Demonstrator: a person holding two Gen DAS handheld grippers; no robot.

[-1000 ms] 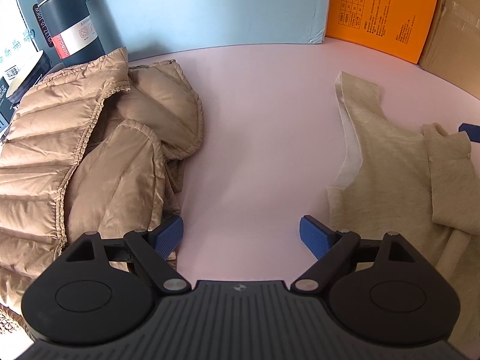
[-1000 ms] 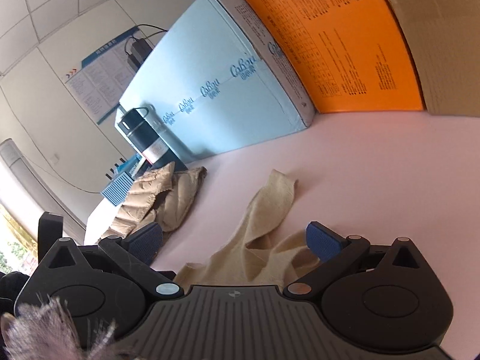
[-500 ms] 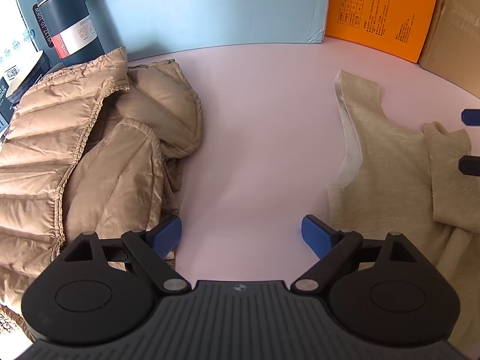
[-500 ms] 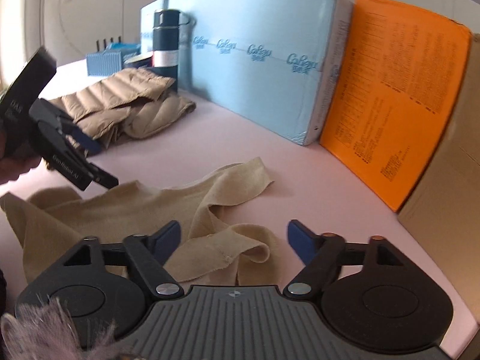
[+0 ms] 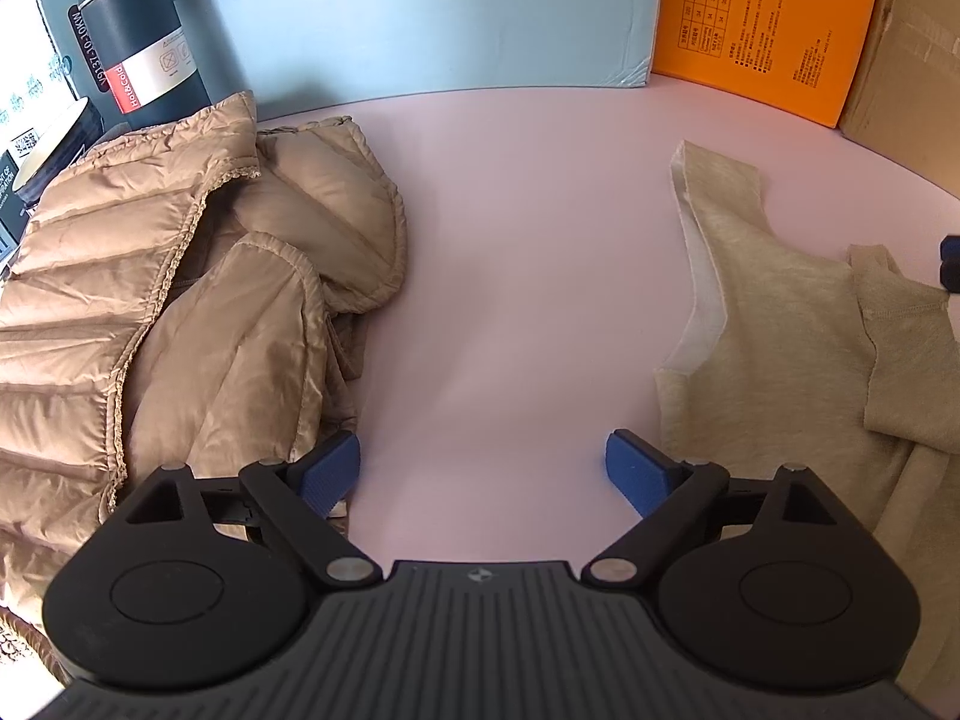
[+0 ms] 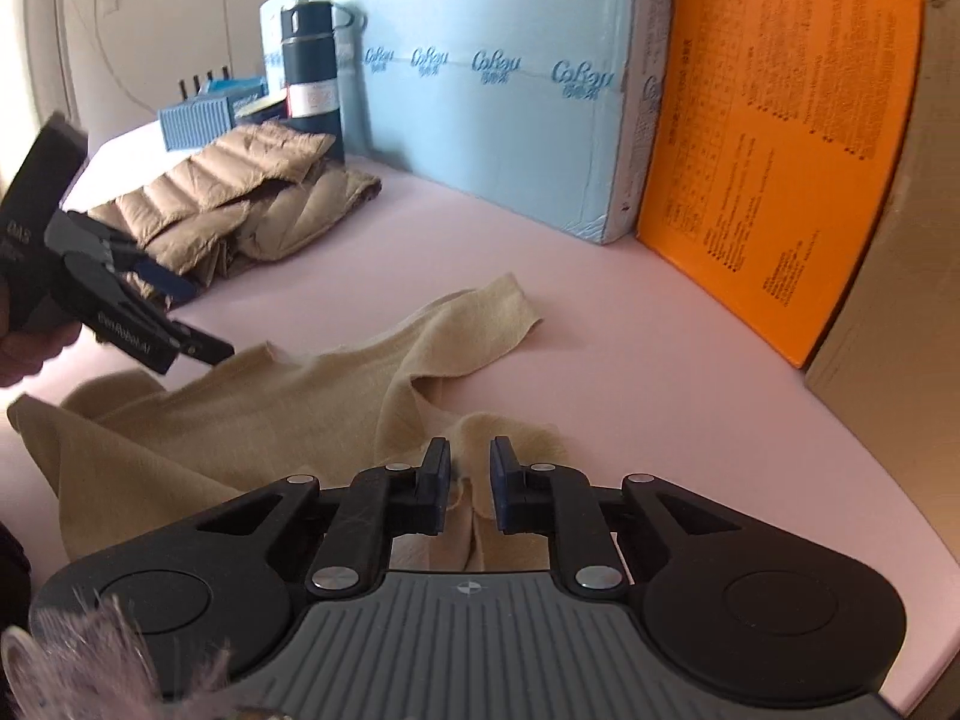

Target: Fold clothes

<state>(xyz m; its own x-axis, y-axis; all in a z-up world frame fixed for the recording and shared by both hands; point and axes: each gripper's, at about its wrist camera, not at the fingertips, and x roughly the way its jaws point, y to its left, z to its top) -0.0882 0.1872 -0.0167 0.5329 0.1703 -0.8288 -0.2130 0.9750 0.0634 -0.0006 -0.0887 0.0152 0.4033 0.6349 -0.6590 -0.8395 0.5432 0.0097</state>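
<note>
A beige knit top [image 5: 780, 324] lies rumpled on the right of the pink table [image 5: 510, 210]. A tan puffer jacket [image 5: 180, 300] is heaped on the left. My left gripper [image 5: 480, 468] hangs open over the bare strip between them, holding nothing; the right wrist view also shows this left gripper [image 6: 201, 319] over the top's far edge. My right gripper [image 6: 468, 474] is closing on a raised fold of the beige top [image 6: 270, 414], with the cloth filling the narrow gap between its pads. Its tips [image 5: 948, 264] peek in at the right edge.
A light blue carton [image 5: 450, 18], an orange box [image 5: 762, 18] and a brown cardboard box [image 5: 912, 60] wall off the back of the table. A dark flask [image 5: 132, 30] and small boxes stand behind the jacket. A hand [image 6: 24, 348] holds the left gripper.
My right gripper has rolled level and its jaws have gone from wide apart to narrow around a fold of the beige top. The left gripper has kept still.
</note>
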